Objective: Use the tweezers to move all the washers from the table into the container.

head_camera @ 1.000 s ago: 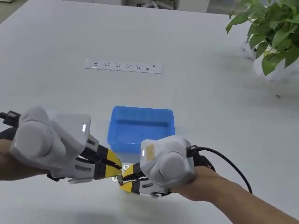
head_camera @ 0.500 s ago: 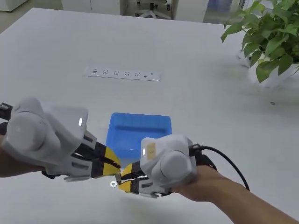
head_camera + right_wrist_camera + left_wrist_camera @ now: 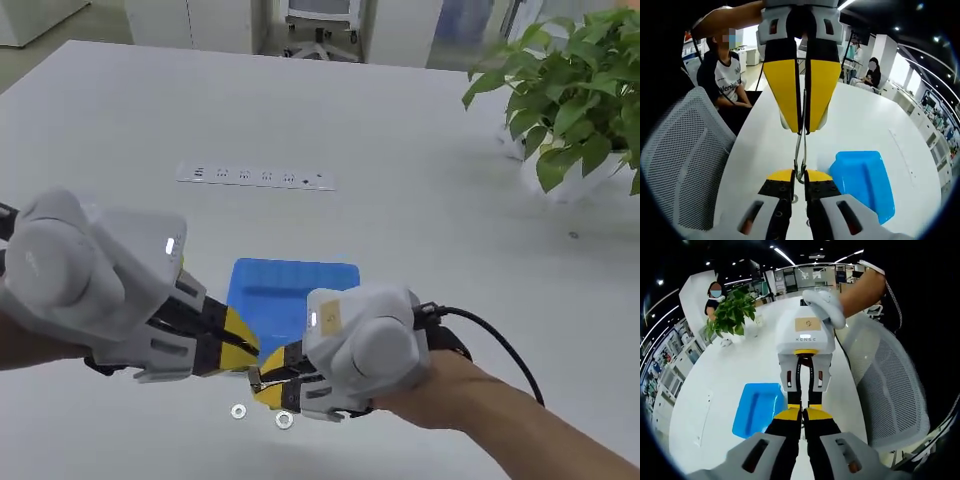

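My two grippers meet tip to tip above the near table edge. The left gripper (image 3: 250, 352) (image 3: 802, 412) is shut on one end of thin metal tweezers (image 3: 801, 150). The right gripper (image 3: 262, 383) (image 3: 799, 176) is shut on the other end. Just below the jaws, two small steel washers (image 3: 238, 411) (image 3: 284, 420) lie on the white table. The blue container (image 3: 295, 290) (image 3: 757, 407) (image 3: 862, 180) stands right behind the grippers, and what it holds cannot be seen.
A white power strip (image 3: 255, 177) lies farther back on the table (image 3: 420, 200). At the back right stands a potted plant (image 3: 570, 110). A mesh chair (image 3: 680, 165) is at the near edge, with people beyond it.
The head view has tilted, so the table sits lower in the picture. The grippers stay tip to tip and look a little higher; a second washer now shows beneath them.
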Action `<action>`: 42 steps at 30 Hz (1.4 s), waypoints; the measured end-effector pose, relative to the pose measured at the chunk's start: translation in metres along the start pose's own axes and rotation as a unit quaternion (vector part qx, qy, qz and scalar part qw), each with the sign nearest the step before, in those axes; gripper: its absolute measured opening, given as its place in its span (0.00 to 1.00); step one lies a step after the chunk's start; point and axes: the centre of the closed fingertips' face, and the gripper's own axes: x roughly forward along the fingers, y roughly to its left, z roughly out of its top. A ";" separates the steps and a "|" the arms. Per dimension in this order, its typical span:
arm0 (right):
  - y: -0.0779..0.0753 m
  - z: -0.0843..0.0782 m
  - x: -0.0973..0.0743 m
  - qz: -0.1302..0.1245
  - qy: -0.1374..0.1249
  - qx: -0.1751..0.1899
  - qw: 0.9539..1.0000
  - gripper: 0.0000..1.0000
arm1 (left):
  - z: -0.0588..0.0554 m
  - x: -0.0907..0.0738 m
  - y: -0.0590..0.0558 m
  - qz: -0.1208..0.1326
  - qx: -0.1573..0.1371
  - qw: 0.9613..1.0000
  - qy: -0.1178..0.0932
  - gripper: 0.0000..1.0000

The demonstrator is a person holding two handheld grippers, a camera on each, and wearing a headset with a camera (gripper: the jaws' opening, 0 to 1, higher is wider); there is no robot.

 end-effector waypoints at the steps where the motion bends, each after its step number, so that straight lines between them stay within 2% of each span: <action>1: -0.002 0.001 -0.002 -0.002 -0.001 0.000 1.000 0.09 | 0.001 0.000 0.001 0.001 0.001 1.000 -0.001 0.06; 13: -0.024 0.000 -0.017 -0.026 0.001 0.000 1.000 0.09 | 0.016 0.002 0.021 0.003 0.017 1.000 -0.006 0.06; 24: -0.046 -0.006 -0.026 -0.045 0.003 0.008 0.999 0.09 | 0.024 0.008 0.040 0.003 0.031 0.999 -0.011 0.06; 35: -0.071 -0.016 -0.028 -0.061 0.003 0.019 0.998 0.09 | 0.024 0.016 0.064 0.001 0.041 0.999 -0.013 0.06; 42: -0.087 -0.025 -0.025 -0.064 0.006 0.026 0.998 0.09 | 0.019 0.024 0.079 0.000 0.044 0.999 -0.012 0.06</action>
